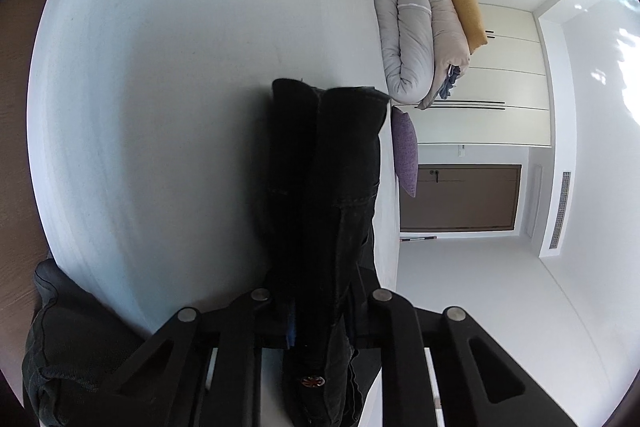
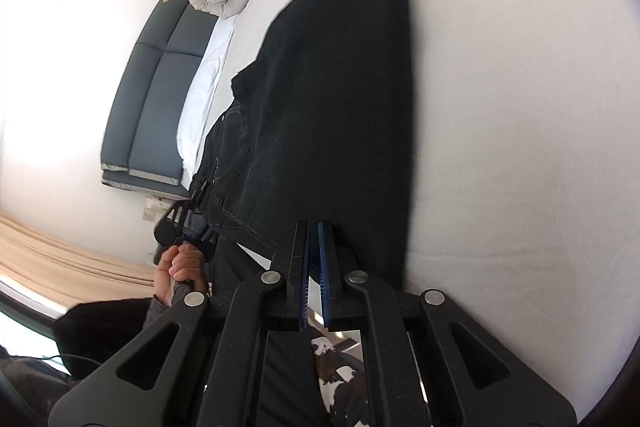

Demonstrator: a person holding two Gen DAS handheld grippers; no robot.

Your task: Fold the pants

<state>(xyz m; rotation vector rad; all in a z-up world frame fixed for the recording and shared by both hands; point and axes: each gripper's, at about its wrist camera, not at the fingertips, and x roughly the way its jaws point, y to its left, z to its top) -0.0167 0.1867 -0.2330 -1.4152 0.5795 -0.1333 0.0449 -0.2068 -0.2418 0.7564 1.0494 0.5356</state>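
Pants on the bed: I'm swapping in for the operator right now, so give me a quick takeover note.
Left gripper: closed on the waist end of the black pants, button side bunched between its fingers.
Right gripper: shut on the near edge of the pants.
Pants: lying lengthwise on the white bed, legs stretched away toward the rolled duvet.
Done: both ends of the near edge gripped, pants seemingly laid leg on leg.
Left: fold them over across their length, probably, then smooth and release.
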